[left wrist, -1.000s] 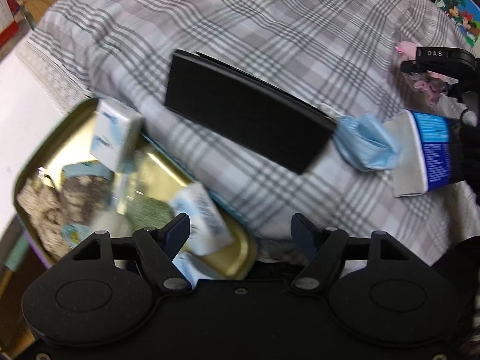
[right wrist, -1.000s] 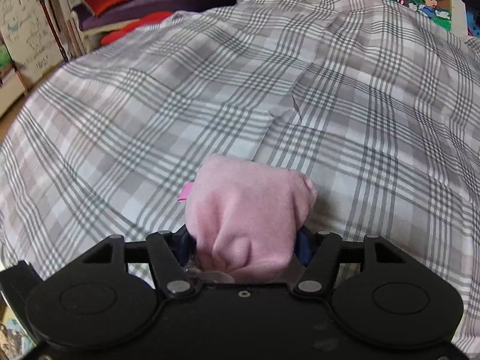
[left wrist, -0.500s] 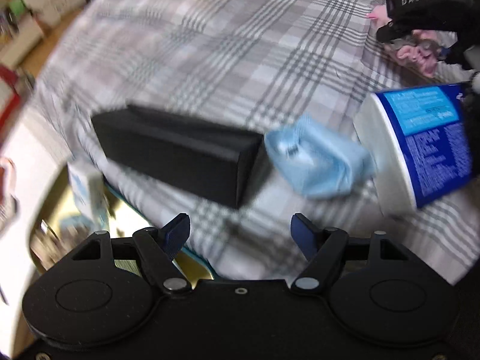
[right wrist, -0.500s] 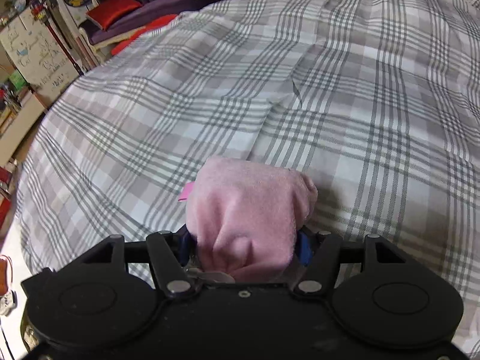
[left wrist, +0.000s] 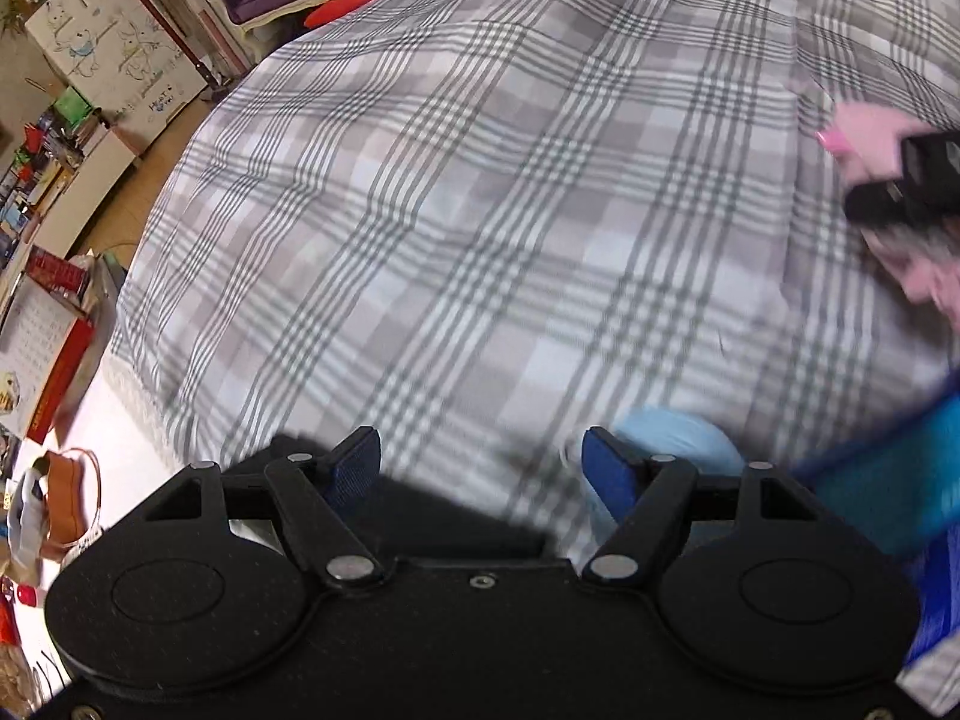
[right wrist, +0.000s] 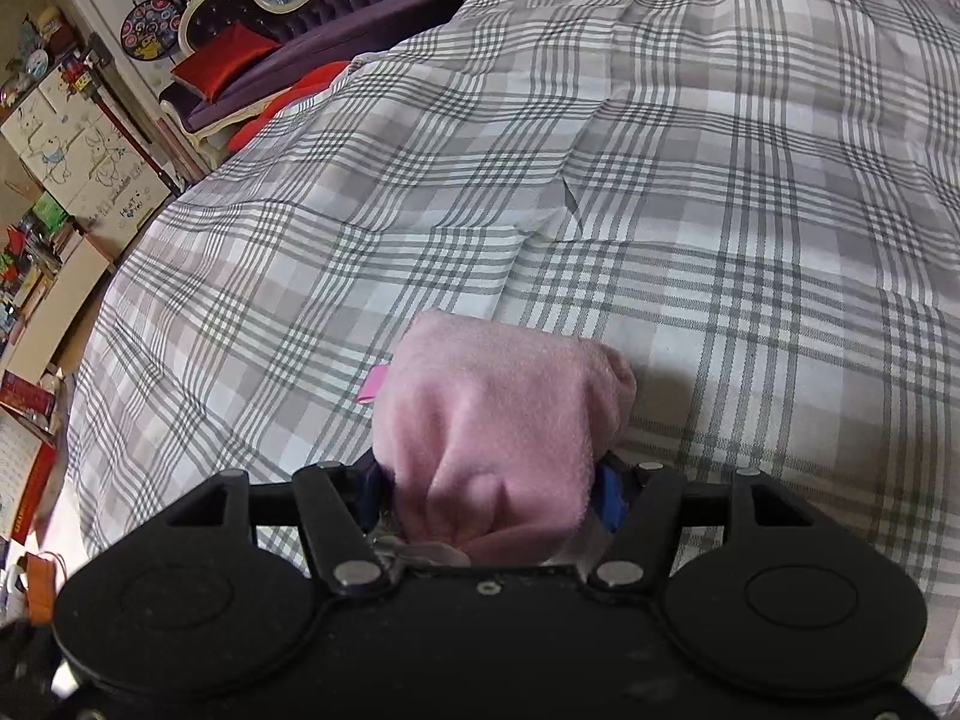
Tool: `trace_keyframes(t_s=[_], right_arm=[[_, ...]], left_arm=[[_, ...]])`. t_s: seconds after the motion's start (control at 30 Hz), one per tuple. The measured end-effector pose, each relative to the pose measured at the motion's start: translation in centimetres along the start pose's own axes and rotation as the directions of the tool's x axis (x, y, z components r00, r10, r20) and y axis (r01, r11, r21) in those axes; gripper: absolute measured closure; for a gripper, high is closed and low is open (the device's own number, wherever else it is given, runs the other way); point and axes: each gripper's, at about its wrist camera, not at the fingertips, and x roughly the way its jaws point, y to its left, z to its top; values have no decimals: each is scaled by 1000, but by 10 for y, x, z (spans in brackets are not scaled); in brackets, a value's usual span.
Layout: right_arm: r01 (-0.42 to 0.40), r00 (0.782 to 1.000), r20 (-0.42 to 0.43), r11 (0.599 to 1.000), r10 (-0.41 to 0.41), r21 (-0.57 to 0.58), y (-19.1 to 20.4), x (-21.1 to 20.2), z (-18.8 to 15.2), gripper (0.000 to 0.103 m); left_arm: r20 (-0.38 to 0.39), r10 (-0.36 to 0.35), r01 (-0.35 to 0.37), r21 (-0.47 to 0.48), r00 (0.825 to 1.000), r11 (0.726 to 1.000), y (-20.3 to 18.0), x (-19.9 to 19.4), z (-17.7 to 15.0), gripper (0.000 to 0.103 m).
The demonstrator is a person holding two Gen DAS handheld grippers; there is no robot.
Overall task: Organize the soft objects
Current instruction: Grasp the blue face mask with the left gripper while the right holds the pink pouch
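Left gripper first, from its own wrist camera: jaws were parted with nothing between them, just the grey-and-white plaid bedspread showing through the gap. So that one was released and free. Right behind its right-hand finger sat a crumpled light blue soft item, blurry, lying on the bedspread just beside the pad but not pinched. My guess is the claw was hovering there because that blue thing was the next pickup. A dark flat shape sat low between the fingers, too smeared to call. Over at the right edge you could see the other claw with something pink, plus a bright blue blur I couldn't identify.

Right wrist camera was way clearer. Right gripper was clenched on a fuzzy pink fleece bundle, both blue pads squeezed into its sides so the fabric bulged up and forward past the fingertips. A small pink tag stuck out on the left. The bundle hung above the bedspread, probably held bunched like that so it wouldn't flop open while being carried. No container or drop-off spot showed in this view, so where it was headed is anyone's guess.
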Motion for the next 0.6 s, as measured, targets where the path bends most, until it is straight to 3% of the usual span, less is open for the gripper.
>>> trace_keyframes(t_s=[0.13, 0.3, 0.43, 0.6], right_arm=[[-3, 1000, 4, 1000, 3, 16, -5, 1, 2, 39], [-2, 1000, -3, 999, 2, 37, -11, 5, 4, 39], [-4, 1000, -5, 999, 4, 47, -15, 6, 6, 39], [-16, 1000, -6, 998, 17, 63, -20, 5, 7, 39]], left_arm=[[-14, 9, -9, -1, 1000, 1000, -11, 15, 21, 33], [-44, -34, 32, -42, 998, 999, -6, 22, 49, 34], [-83, -112, 104, -98, 990, 990, 9, 14, 64, 34], [-153, -212, 190, -143, 965, 971, 29, 0, 45, 33]])
